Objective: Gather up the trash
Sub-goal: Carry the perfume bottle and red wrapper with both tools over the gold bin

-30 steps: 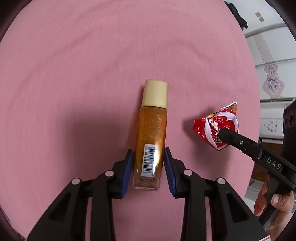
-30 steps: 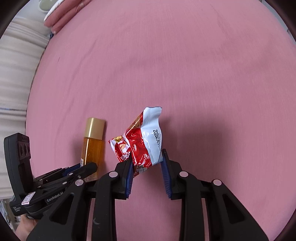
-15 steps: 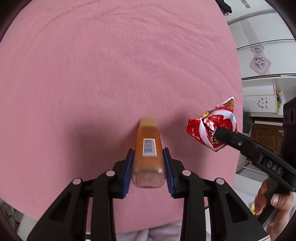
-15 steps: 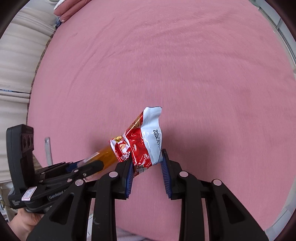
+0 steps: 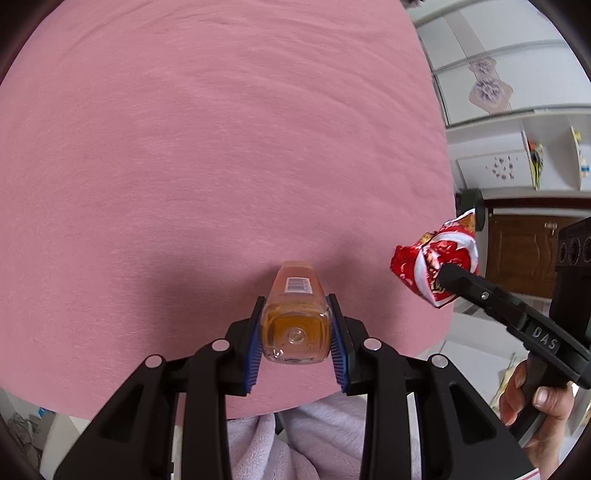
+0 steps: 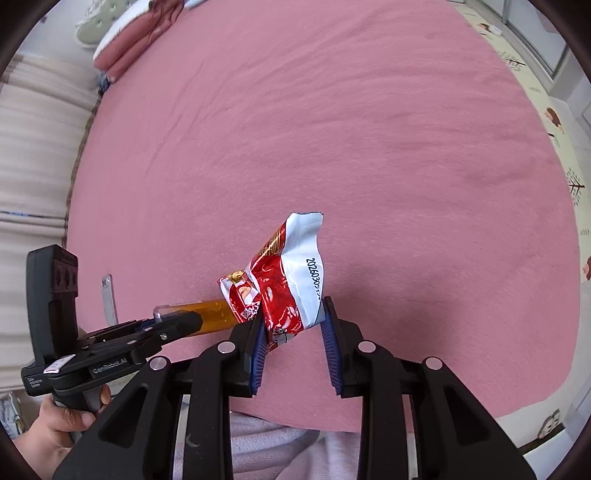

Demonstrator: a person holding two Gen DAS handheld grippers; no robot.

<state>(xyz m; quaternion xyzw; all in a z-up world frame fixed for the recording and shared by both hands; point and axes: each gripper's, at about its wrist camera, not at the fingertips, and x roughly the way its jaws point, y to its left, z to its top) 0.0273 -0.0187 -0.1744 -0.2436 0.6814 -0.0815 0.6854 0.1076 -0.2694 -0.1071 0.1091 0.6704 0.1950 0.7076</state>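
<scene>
Left gripper (image 5: pixel 295 338): blue pads are clamped on both sides of the amber bottle (image 5: pixel 295 325). The bottle is held clear of the pink bedspread (image 5: pixel 203 147), base toward the camera, barcode label on the upper face, far end pointing away and down.

Right gripper (image 6: pixel 291 325): narrow setting, jaws pinched on the lower end of the red-and-white snack wrapper (image 6: pixel 284 280). The wrapper is crumpled and sticks up from between the pads, a printed date code visible along its white edge. It is off the bedspread too.

Cross-view: in the left camera the right gripper is seen at the right edge, with the wrapper at its tip, and part of the right hand (image 5: pixel 535 410) is wrapped around the handle. In the right camera the left gripper is seen at lower left, gripped by the left hand (image 6: pixel 62 424), with the bottle sticking out level from its tip; the bottle's far end is hidden behind the wrapper.

Folded pink bedding (image 6: pixel 136 35) is seen at the far top left of the bed. Lilac fleece clothing (image 5: pixel 314 439) is seen below both grippers.
</scene>
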